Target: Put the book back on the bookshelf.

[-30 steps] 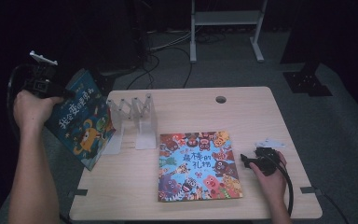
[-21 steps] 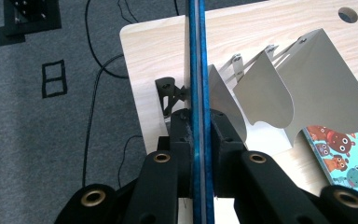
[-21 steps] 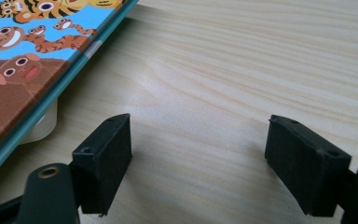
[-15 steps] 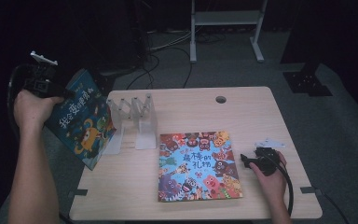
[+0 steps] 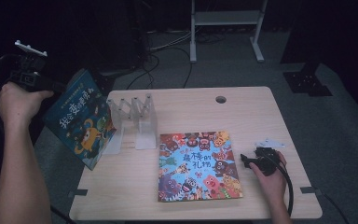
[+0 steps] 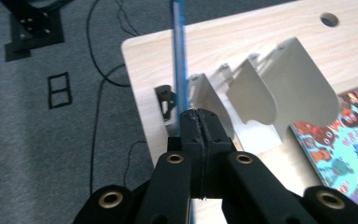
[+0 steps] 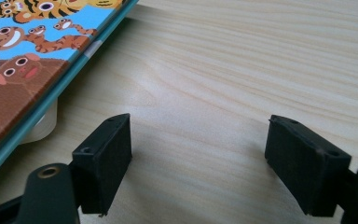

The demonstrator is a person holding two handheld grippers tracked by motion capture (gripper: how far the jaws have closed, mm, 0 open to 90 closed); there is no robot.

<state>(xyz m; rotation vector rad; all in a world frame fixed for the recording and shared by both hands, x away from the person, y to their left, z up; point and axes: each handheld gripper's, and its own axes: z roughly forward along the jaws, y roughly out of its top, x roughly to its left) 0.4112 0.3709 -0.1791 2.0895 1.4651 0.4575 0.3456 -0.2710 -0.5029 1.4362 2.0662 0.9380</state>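
Jaws of the left gripper (image 6: pixel 199 122) are clamped on the edge of a blue picture book (image 5: pixel 78 119), which is held tilted in the air off the left edge of the wooden table (image 5: pixel 242 107), beside the clear divider rack (image 5: pixel 133 119). A second picture book (image 5: pixel 196 166) is seen lying flat on the table. Just right of it, the right gripper (image 7: pixel 198 161) is rested with its jaws apart and nothing between them.
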